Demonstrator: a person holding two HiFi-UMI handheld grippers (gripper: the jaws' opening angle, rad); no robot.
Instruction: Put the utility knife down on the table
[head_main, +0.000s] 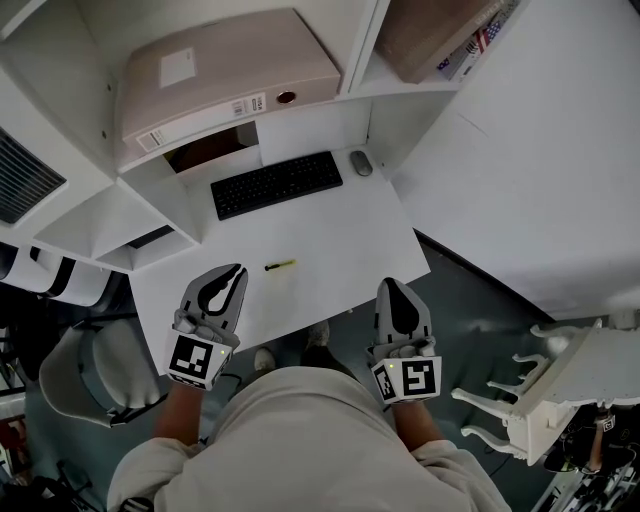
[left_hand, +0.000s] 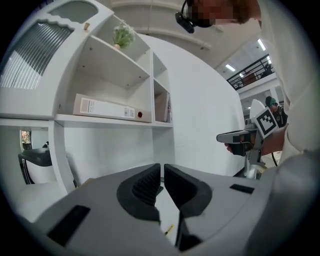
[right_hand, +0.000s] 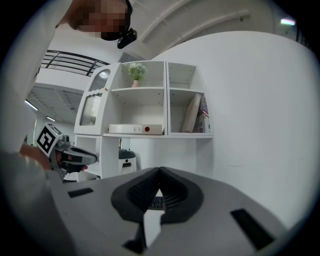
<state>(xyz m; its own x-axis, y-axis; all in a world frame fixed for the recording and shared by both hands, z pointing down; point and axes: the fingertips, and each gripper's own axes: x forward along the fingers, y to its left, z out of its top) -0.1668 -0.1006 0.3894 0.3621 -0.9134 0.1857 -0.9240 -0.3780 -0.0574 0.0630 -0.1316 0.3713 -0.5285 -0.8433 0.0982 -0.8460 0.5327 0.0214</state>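
Note:
The utility knife (head_main: 280, 265), small and yellow, lies flat on the white table (head_main: 350, 245) in front of the keyboard, with nothing touching it. A sliver of the knife (left_hand: 169, 230) shows below the jaws in the left gripper view. My left gripper (head_main: 238, 270) hovers over the table's near edge, just left of the knife; its jaws stand a narrow gap apart with nothing between them (left_hand: 163, 167). My right gripper (head_main: 389, 284) hangs at the near right edge, its tips meeting and holding nothing (right_hand: 160, 170).
A black keyboard (head_main: 277, 183) and a grey mouse (head_main: 361, 163) lie at the back of the table. White shelves above hold a lying binder (head_main: 220, 75) and books. A grey chair (head_main: 95, 375) stands at the near left, a white ornate chair (head_main: 560, 380) at the right.

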